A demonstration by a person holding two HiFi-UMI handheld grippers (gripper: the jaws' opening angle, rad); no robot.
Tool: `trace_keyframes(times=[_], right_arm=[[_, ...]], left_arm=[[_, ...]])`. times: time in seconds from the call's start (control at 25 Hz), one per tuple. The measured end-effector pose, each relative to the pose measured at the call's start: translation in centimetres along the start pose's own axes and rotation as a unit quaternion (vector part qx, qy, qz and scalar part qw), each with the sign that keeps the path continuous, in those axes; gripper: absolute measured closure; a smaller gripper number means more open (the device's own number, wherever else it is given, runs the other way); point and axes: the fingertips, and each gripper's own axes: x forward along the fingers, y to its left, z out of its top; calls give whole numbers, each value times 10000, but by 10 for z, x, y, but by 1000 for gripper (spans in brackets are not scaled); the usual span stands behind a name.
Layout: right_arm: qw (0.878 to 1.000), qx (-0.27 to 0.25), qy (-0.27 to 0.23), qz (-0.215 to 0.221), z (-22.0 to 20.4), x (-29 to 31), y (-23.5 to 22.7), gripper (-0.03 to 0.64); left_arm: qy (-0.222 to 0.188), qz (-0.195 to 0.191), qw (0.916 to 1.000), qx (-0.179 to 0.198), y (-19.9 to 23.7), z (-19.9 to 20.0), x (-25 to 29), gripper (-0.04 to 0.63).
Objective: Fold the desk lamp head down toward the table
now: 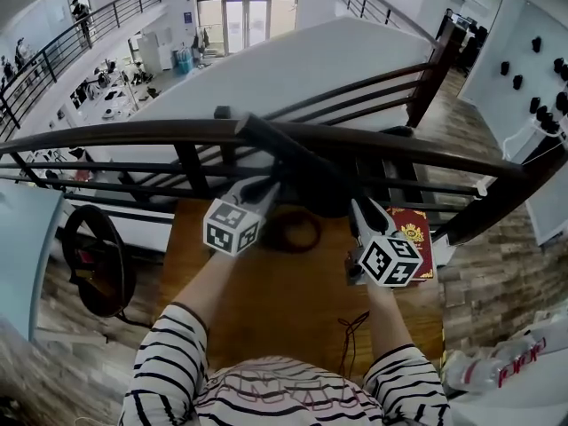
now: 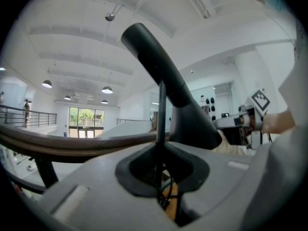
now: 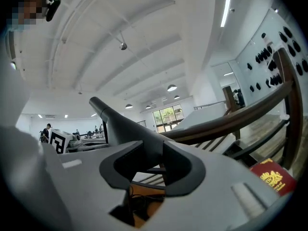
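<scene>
**2 grippers clamping the desk lamp, head raised at a slant**

A person in a striped top is standing at a wooden table [image 1: 266, 309] that is sitting against a dark railing [image 1: 133, 136], and is holding 1 gripper in each hand. The desk lamp is standing at the table's far edge, just in front of the railing. Its lamp head [image 1: 293, 153], a long dark bar, is slanting upward and crossing the top rail in the head view, well clear of the tabletop.

The left gripper [image 1: 262, 187] is reaching in from the left. In its own view its jaws are sitting almost together, pinching the lamp's thin stem [image 2: 161, 109], which is rising straight out of the gap. Behind the stem the head is climbing toward the ceiling.

The right gripper [image 1: 359, 207] is coming in from the right, near the head's lower end. In its own view its jaws are standing about half apart with the thick bar filling the gap, and the dark pads [image 3: 178, 165] are pressing on both of its sides.

A dark ring [image 1: 293, 231] is lying on the table between the 2 grippers; whether it belongs to the lamp is unclear. A red booklet [image 1: 417, 229] is lying just beside the right gripper's marker cube [image 1: 390, 260]. A thin dark cable [image 1: 351, 331] is trailing toward the person.
</scene>
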Motion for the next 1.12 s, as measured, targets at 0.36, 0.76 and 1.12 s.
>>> trace_keyframes(times=[0.36,0.76,1.12], right_arm=[[9993,32,321,187,-24,15,5,509],[9980,84,524,343,-41,25,15,526],[9980,188,492,345,-42,24,18,534]], left_arm=[[-19,26,10000,33,1,1,5,552],[-87,-7,10000,-9,0,1,7,551],[-120,-19,9999,36,-1,3,4,549]])
